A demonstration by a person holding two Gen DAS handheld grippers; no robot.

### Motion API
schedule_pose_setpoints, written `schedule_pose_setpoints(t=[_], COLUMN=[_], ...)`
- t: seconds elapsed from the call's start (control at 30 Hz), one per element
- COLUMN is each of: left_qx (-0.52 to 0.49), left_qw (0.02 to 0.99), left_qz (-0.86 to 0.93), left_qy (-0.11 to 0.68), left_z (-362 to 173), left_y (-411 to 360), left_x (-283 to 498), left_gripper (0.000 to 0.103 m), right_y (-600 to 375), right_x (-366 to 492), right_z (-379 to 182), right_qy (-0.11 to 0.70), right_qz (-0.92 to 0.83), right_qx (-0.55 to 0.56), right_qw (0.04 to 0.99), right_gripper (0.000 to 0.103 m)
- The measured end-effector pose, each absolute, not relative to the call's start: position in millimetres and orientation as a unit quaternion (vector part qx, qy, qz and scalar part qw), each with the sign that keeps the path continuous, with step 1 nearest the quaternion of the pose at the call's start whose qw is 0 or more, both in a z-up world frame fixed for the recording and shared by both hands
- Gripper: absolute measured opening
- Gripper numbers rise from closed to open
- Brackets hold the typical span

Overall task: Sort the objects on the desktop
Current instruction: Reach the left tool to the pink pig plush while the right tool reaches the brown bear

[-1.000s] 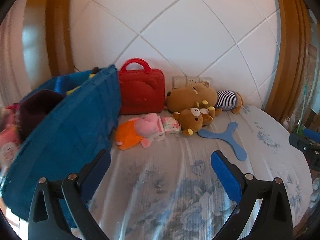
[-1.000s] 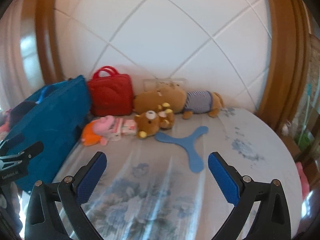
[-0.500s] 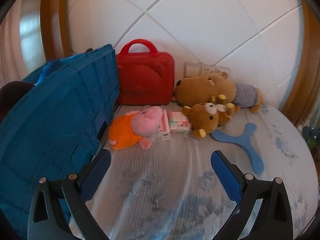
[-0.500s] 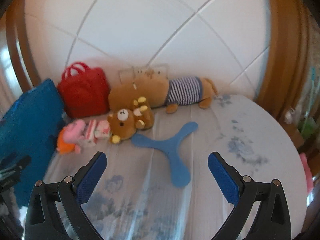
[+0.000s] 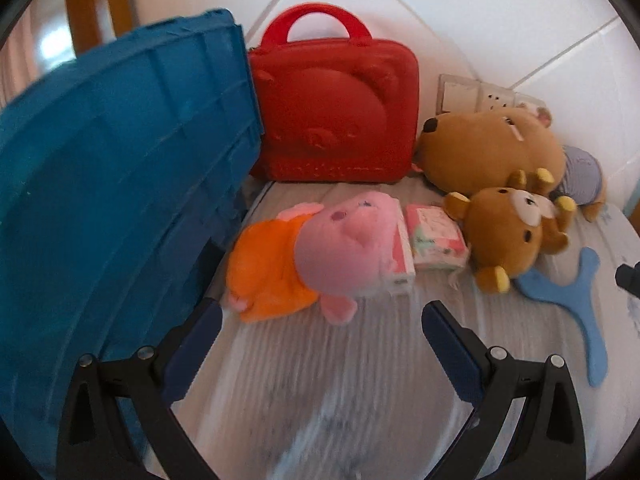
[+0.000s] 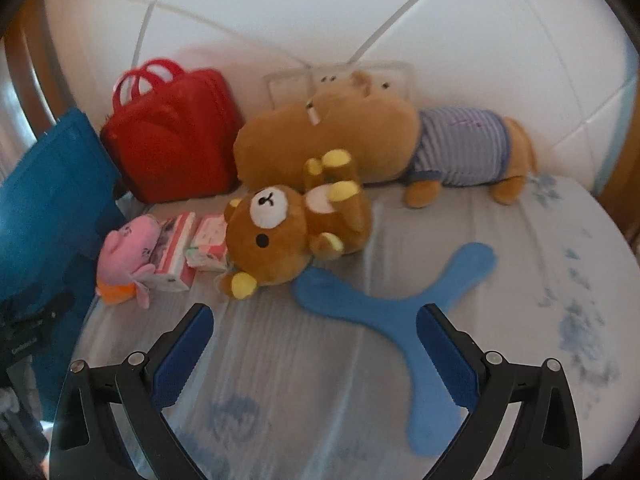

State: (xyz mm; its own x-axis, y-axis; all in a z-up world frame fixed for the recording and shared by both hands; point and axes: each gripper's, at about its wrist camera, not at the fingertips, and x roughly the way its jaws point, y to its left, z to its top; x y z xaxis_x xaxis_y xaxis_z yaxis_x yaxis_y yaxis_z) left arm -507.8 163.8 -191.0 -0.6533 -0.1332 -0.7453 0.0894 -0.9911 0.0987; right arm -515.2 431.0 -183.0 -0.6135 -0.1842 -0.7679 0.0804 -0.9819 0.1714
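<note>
Left tool (image 5: 320, 318) spread wide, empty, low in frame just short of the pink pig plush (image 5: 320, 252) at centre, beside the blue crate (image 5: 112, 184) on the left. Right tool (image 6: 314, 322) likewise gaping, empty, its right finger over the blue boomerang (image 6: 384, 308), lower centre-right. Small brown bear (image 6: 292, 232) at frame centre, touching the boomerang's near arm.

Beside the red case (image 5: 336, 116): a teal crate (image 5: 112, 184), a pink pig plush (image 5: 340, 248) in orange, a brown bear (image 6: 288, 232), a light-blue boomerang (image 6: 400, 312), and a blue-flowered grey sheet (image 6: 560, 280).
</note>
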Motion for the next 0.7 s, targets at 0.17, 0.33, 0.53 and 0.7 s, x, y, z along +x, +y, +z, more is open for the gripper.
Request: schedule_pose_setpoints(t=[0.17,0.33,0.53,0.7], left_qx=[0.422,0.433,0.432,0.414], left_qw=[0.066,0.066,0.075,0.079], left_qz=[-0.903,-0.898,-0.898,-0.905], left_qy=[-0.038,-0.041,-0.048,-0.058], left_z=[-216,-243,-264,-265], left_y=[163,159,160,162], left_x=[-547,-577,-599,-610], left_gripper=[0.102,0.102,0.102,0.102], right_y=[404,385,367,352], right_x=[-554,-589,-622,-642], right_z=[-199,-224,-260,-279], right_qy=[-0.057,-0.066,-0.072,-0.053], right_qz=[-0.892,-0.885,-0.875,-0.873], right_qx=[0.440,0.454,0.472,0.480], right_qw=[0.087,0.084,0.079,0.067], right_gripper=[0.103,0.103,0.103,0.103])
